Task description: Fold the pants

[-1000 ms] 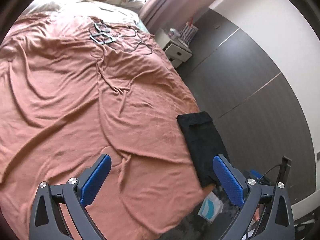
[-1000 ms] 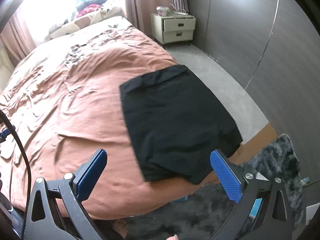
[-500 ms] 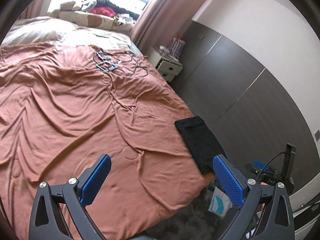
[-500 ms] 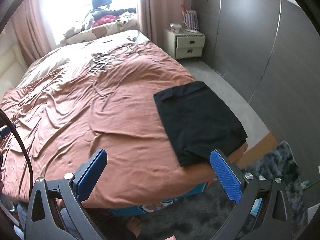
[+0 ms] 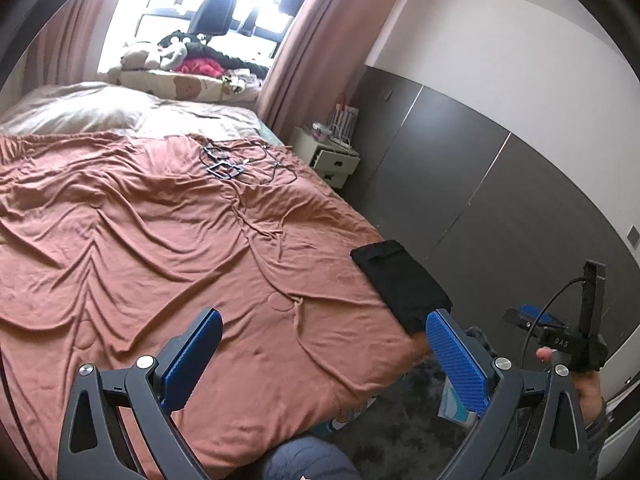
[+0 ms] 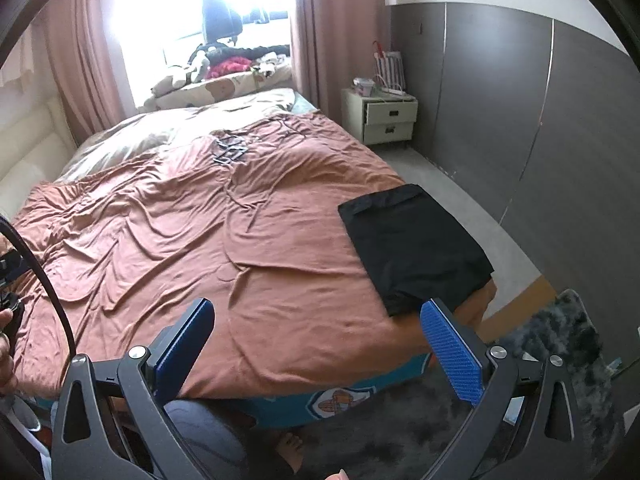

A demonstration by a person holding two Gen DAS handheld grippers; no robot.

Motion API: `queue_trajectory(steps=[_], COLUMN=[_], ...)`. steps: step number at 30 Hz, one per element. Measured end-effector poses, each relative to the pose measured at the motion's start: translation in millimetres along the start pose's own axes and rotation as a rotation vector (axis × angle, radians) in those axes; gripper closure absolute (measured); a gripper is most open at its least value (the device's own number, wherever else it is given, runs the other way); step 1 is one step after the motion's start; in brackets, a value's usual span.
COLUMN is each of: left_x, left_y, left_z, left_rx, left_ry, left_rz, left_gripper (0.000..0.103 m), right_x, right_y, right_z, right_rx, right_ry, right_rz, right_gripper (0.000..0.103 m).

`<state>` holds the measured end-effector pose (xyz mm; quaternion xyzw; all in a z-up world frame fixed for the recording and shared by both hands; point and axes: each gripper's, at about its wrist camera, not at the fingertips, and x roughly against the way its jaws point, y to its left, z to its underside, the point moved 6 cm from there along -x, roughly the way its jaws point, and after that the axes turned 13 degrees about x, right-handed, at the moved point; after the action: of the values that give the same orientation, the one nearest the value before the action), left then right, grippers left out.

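Pants (image 6: 414, 246) are lying folded into a flat black rectangle on the bed (image 6: 240, 240), right at its near right corner, with one end reaching the edge of the mattress. In the left wrist view the pants (image 5: 400, 280) are sitting at that same corner, just beyond the tip of one blue pad.

Both claws are hanging in the air over the foot of the bed, well apart from the pants. The left claw (image 5: 320, 354) is spreading its fingers wide and gripping nothing. The right claw (image 6: 316, 344) is gaping just as wide and is also carrying nothing.

The rust-coloured bedspread (image 5: 140, 240) is looking pretty wrinkled, and some cables (image 5: 236, 164) are lying tangled up near the pillow end. A pale nightstand (image 6: 384, 120) is standing beside the far corner of the bed, next to the dark wall panels (image 6: 540, 140). A dark shaggy rug (image 6: 560, 344) is covering the floor at the foot of the bed, and the person's bare foot (image 6: 290, 450) is showing on it.
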<state>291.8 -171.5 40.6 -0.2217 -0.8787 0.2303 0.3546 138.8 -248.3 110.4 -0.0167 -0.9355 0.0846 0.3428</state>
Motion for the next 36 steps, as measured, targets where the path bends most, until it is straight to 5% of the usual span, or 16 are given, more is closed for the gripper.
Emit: queue_trajectory(steps=[16,36], left_x=[97.6,160.8], left_y=[3.7,43.6], left_z=[46.7,127.8], left_rx=[-0.063,-0.064], left_ry=[-0.137,-0.205], left_rz=[-0.083,-0.202], left_gripper=[0.000,0.000], right_x=[38.1,60.5], right_y=[32.4,77.6], right_z=[41.2,105.2], right_rx=[-0.006,0.002], right_ry=[-0.097,-0.160], right_rz=[-0.051,-0.076], right_gripper=[0.000,0.000])
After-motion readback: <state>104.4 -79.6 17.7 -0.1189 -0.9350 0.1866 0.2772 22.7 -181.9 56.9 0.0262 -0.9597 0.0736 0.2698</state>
